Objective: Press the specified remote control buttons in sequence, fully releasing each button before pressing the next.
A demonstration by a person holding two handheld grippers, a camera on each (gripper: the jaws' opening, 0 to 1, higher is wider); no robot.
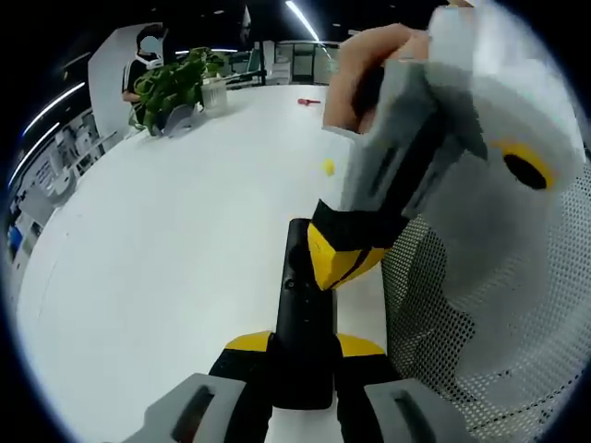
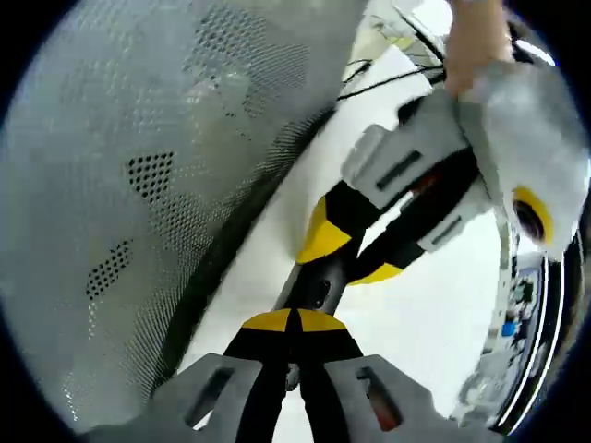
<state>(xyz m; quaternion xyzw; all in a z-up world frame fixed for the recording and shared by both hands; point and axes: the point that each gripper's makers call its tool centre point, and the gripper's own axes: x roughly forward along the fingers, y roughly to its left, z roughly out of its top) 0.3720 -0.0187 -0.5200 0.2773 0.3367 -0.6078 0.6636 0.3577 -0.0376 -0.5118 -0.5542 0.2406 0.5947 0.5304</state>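
Slim black remote control (image 1: pixel 303 318) lies lengthwise on the white table (image 1: pixel 166 258).

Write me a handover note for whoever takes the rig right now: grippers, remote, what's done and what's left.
Left hand-held gripper: shut on the black remote control, holding it over the white table.
Right hand-held gripper: shut, its closed tips down on the remote's button face.
A perforated white mesh panel stands close beside the remote.
Done: remote gripped, a press seems to be under way.
Left: which buttons are already pressed can't be told; release fully, then go on with the sequence.
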